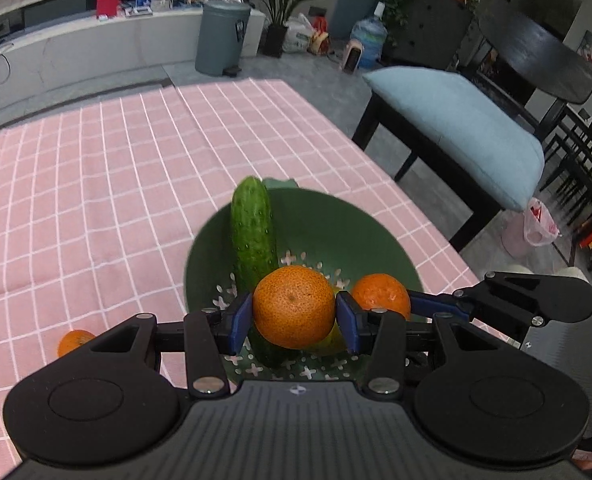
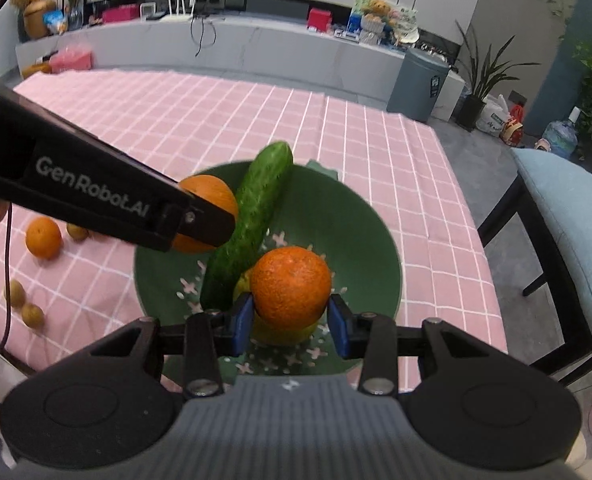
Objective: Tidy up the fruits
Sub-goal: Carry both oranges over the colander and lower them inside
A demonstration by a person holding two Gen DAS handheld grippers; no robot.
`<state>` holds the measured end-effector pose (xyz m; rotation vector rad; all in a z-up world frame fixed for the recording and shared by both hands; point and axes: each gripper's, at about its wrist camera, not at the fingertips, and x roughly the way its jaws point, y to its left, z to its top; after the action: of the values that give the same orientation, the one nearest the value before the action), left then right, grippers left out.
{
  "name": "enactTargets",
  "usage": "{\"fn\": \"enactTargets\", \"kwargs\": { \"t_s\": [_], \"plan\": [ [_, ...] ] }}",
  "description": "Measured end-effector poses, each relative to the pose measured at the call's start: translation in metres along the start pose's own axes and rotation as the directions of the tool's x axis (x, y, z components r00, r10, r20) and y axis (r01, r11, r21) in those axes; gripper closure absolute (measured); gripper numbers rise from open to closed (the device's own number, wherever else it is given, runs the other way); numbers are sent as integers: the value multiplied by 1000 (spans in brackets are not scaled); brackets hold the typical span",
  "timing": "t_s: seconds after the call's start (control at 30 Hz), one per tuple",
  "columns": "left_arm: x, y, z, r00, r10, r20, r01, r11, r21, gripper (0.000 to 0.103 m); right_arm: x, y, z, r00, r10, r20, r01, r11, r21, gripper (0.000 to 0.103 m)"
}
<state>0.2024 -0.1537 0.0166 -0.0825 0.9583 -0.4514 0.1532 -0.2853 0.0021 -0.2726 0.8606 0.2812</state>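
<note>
A green bowl (image 1: 335,224) with white flower marks stands on the pink checked cloth. A cucumber (image 1: 252,232) leans against its far rim. In the left wrist view my left gripper (image 1: 294,320) is shut on an orange (image 1: 294,306) over the bowl. To the right, my right gripper (image 1: 395,300) holds a second orange (image 1: 379,292). From the right wrist, the right gripper (image 2: 292,320) is shut on its orange (image 2: 292,282) above a yellow fruit (image 2: 280,330) in the bowl (image 2: 359,240). The left gripper (image 2: 212,228) reaches in from the left with its orange (image 2: 212,196) beside the cucumber (image 2: 252,220).
One more orange (image 2: 44,238) and several small brown fruits (image 2: 32,314) lie on the cloth left of the bowl. A bench with a blue cushion (image 1: 467,128) stands past the table's right edge. A grey bin (image 1: 220,36) is on the floor beyond the table.
</note>
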Motion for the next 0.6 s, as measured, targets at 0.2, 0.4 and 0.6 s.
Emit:
{"fn": "enactTargets", "kwargs": {
  "t_s": [0.2, 0.4, 0.6],
  "plan": [
    [17, 5, 1, 999, -8, -49, 8, 1000, -11, 52, 14, -2, -2, 999, 15, -52, -15, 1000, 5, 66],
    [31, 5, -3, 996, -12, -94, 11, 1000, -13, 52, 18, -3, -1, 998, 9, -61, -9, 1000, 5, 65],
    [38, 8, -8, 993, -6, -115, 3, 1000, -22, 51, 19, -9, -1, 998, 13, -58, -10, 999, 49, 64]
  ]
}}
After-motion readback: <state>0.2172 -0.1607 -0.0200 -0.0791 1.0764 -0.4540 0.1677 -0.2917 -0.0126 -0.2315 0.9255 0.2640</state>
